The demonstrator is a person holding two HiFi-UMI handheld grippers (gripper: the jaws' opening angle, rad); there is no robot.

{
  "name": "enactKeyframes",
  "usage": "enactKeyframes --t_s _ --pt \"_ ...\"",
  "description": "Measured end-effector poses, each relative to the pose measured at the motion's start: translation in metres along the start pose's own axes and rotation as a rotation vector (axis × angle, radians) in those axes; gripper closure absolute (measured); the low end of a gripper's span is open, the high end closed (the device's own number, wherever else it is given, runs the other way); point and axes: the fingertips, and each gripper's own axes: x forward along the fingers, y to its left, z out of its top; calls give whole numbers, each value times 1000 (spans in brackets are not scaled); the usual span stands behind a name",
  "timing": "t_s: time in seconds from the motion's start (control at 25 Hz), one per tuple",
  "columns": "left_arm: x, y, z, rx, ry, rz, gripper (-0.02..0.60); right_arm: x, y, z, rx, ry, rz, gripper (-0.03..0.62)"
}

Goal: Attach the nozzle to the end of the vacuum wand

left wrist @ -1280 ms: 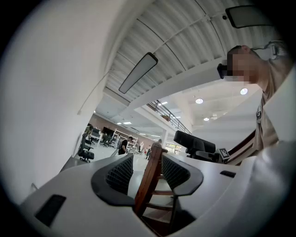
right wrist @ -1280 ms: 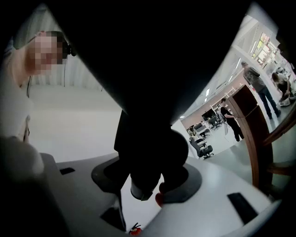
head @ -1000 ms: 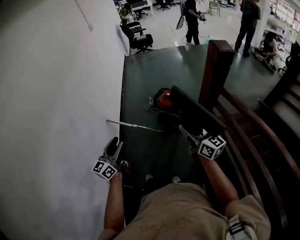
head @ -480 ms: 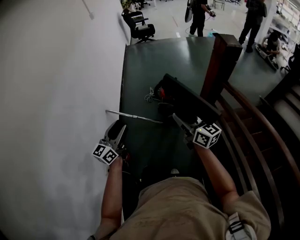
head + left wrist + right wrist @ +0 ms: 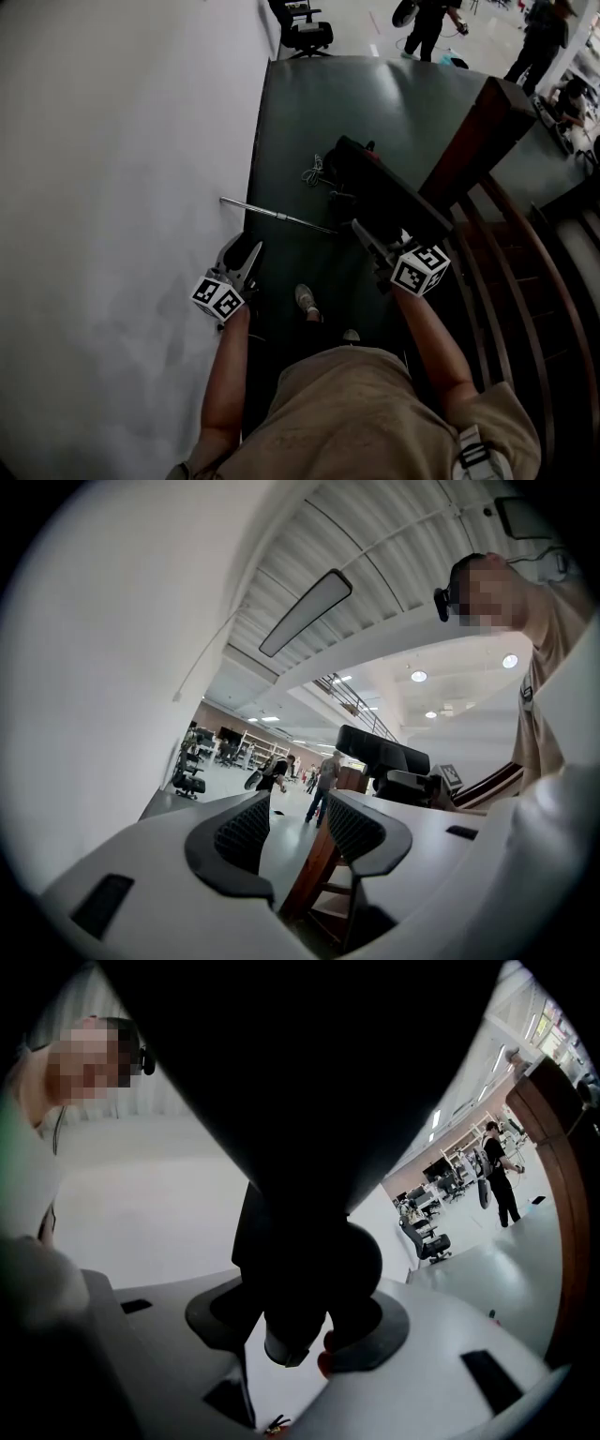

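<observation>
The right tongs (image 5: pixel 362 233) (image 5: pixel 300 1321) are clamped on the neck of the black floor nozzle (image 5: pixel 384 192) (image 5: pixel 300 1101), which is held off the floor with its wide head pointing away from the person. The left tongs (image 5: pixel 245 247) (image 5: pixel 300 832) stand apart with nothing between the pads. The vacuum wand (image 5: pixel 277 217), a metal tube, lies on the dark green floor (image 5: pixel 375 94), one end near the white wall (image 5: pixel 112 141), between the two tongs and beyond them.
</observation>
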Motion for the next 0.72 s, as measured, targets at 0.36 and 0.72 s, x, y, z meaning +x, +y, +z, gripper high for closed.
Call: enactKeyframes --t_s 0.36,0.72 --pt "-4 144 -34 -34 5 96 397 112 -34 -47 -15 64 17 395" --pt "-8 239 -38 -73 -1 124 399 210 -43 -75 44 104 9 395"
